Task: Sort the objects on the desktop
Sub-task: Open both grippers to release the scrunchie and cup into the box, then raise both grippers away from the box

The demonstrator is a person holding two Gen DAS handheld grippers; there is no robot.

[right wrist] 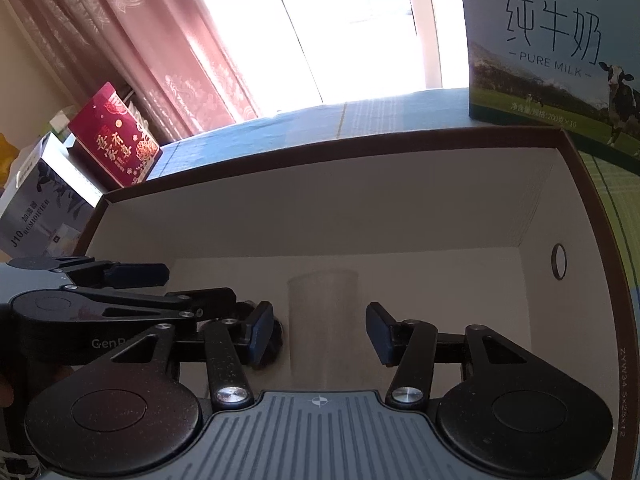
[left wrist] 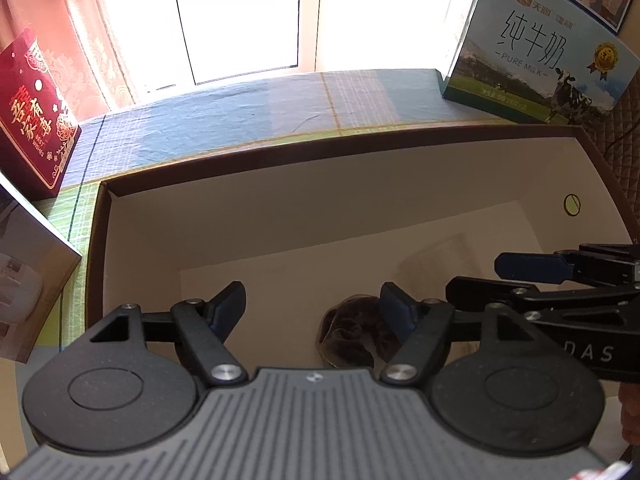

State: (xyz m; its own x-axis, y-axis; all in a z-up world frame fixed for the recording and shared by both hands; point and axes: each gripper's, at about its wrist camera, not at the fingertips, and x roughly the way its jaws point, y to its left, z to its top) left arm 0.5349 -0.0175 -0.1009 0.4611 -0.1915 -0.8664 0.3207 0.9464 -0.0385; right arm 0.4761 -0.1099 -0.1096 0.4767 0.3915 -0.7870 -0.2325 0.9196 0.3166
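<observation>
An open cardboard box (left wrist: 280, 160) with a brown rim and pale inside fills both views. On its floor lies a dark brown crumpled object (left wrist: 352, 332), partly hidden behind my left gripper's right finger. A faint translucent plastic piece (right wrist: 324, 312) lies beside it. My left gripper (left wrist: 314, 310) hangs open inside the box, with nothing between its fingers. My right gripper (right wrist: 320, 332) is open too, its fingers spread on either side of the translucent piece as seen from above. Each gripper shows in the other's view: the right gripper (left wrist: 500, 280) and the left gripper (right wrist: 176, 284).
A pure milk carton box (left wrist: 540, 60) stands behind the box at the right. At the left are a red gift box (left wrist: 36, 112) and a humidifier box (right wrist: 44, 216). A checked tablecloth (left wrist: 280, 108) covers the table, with pink curtains (right wrist: 160, 40) and a bright window behind.
</observation>
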